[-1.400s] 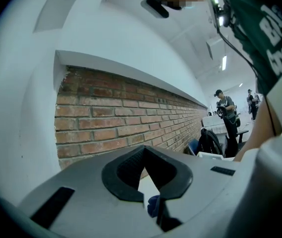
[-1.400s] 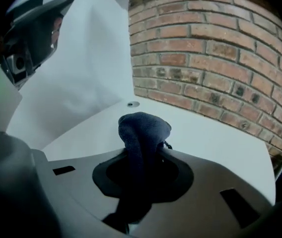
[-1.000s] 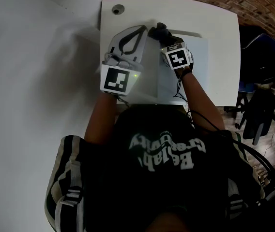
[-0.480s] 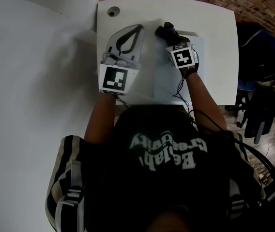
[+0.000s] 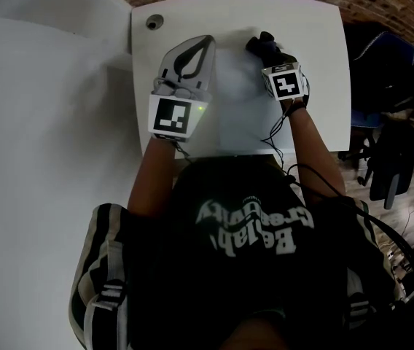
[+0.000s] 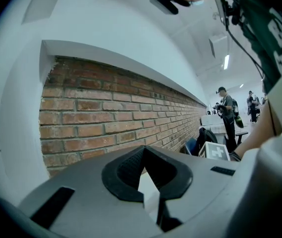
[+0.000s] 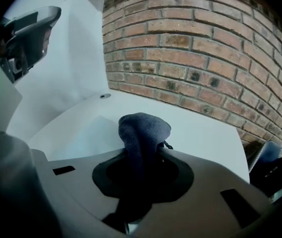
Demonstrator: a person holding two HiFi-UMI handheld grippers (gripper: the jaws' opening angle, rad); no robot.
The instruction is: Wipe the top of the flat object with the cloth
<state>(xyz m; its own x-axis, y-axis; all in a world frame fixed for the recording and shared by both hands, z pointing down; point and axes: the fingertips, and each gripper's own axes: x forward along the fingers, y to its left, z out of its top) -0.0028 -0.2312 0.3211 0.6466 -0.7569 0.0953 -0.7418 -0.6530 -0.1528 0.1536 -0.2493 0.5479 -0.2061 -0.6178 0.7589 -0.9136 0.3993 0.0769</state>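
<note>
My right gripper [image 5: 267, 49] is clamped on the dark cloth [image 7: 142, 128] near the tabletop's [image 5: 323, 64] far edge, beside the white sheet [image 5: 240, 115]. My left gripper's [image 5: 207, 42] jaws are together, empty.

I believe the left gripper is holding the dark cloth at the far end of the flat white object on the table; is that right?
Not quite: it is the right gripper that holds the dark cloth, clamped between its jaws, as the right gripper view shows. The left gripper holds no cloth. The rest stands: the cloth is at the far end of the flat white object on the table.
</note>
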